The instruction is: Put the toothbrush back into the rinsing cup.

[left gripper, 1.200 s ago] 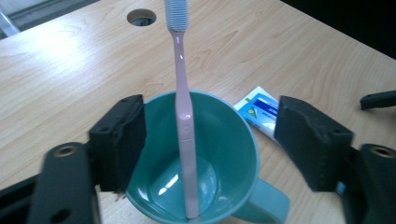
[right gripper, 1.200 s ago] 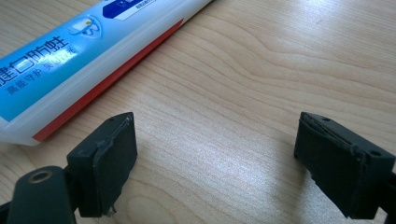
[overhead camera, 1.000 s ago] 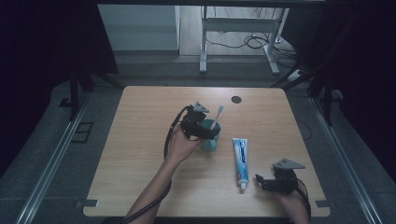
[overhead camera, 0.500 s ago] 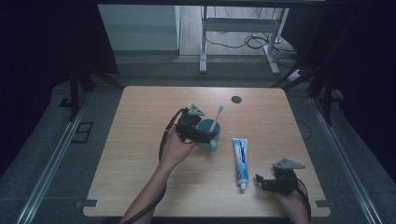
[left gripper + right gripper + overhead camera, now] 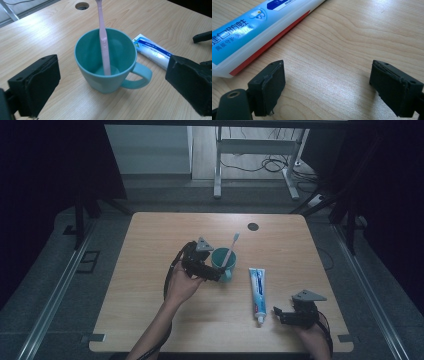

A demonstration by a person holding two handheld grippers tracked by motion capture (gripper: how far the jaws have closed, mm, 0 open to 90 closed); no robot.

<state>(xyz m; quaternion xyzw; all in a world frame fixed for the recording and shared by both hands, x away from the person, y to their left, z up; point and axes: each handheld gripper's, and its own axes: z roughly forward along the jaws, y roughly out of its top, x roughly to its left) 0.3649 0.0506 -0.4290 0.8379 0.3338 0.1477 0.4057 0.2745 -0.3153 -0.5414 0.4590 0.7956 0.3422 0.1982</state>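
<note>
A teal mug point(image 5: 221, 261) point(image 5: 107, 62) stands upright mid-table with a pink toothbrush point(image 5: 230, 249) point(image 5: 103, 40) leaning inside it, head up. My left gripper point(image 5: 214, 273) point(image 5: 113, 75) is at the mug's left side. Its jaws have just been opening and stand wide on either side of the mug, with neither pad touching it. A blue and white toothpaste tube point(image 5: 257, 289) point(image 5: 152, 51) point(image 5: 257, 27) lies flat to the right of the mug. My right gripper point(image 5: 278, 314) point(image 5: 329, 82) rests open on bare wood just right of the tube's near end, with nothing between its fingers.
A round cable hole point(image 5: 253, 226) point(image 5: 82, 5) sits near the far edge of the wooden table point(image 5: 150, 310). Dark floor and metal rails surround the table. A white desk frame with cables stands beyond it.
My left gripper has let go of the mug, opened wider and drawn back a little to the left. The mug, toothbrush, tube and right gripper have stayed put.
</note>
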